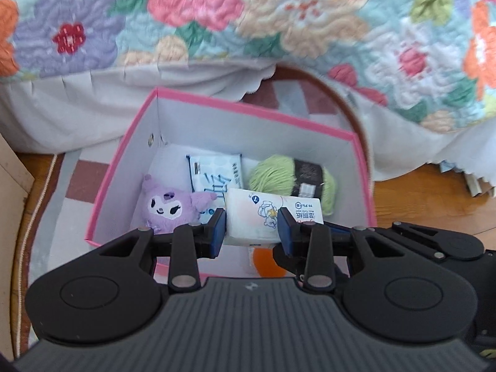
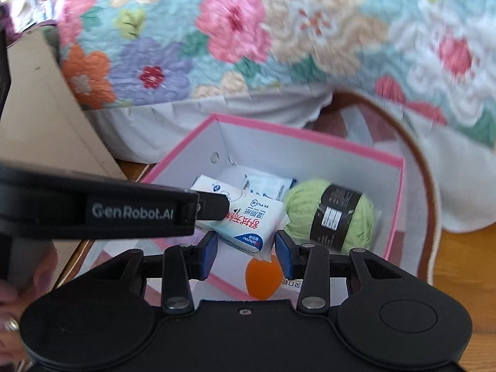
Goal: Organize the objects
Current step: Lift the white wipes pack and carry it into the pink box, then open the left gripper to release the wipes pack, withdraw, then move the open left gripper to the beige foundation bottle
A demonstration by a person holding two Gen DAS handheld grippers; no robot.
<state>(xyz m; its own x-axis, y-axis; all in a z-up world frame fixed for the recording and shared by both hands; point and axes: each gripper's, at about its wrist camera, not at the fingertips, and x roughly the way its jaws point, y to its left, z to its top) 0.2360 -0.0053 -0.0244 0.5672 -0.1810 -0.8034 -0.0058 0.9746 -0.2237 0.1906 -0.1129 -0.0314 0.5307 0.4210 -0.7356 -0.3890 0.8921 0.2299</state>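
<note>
A pink-rimmed white box (image 1: pixel 248 105) stands on a rug by the bed. Inside lie a purple plush toy (image 1: pixel 167 206), a blue-white tissue pack (image 1: pixel 214 173), a green yarn ball (image 1: pixel 279 176) and an orange egg-shaped object (image 1: pixel 263 263). My left gripper (image 1: pixel 251 228) is shut on a white wet-wipes pack (image 1: pixel 263 217) and holds it above the box. In the right wrist view the same pack (image 2: pixel 248 223) lies between my right gripper's (image 2: pixel 246 249) spread jaws, with the left gripper (image 2: pixel 214 206) on it. The yarn ball (image 2: pixel 328 214) and orange object (image 2: pixel 262 276) show there too.
A floral quilt (image 1: pixel 248 15) hangs over the bed behind the box. A patterned rug (image 1: pixel 55 204) lies under the box on a wooden floor (image 1: pixel 434 195). A beige cardboard panel (image 2: pixel 46 117) stands at the left.
</note>
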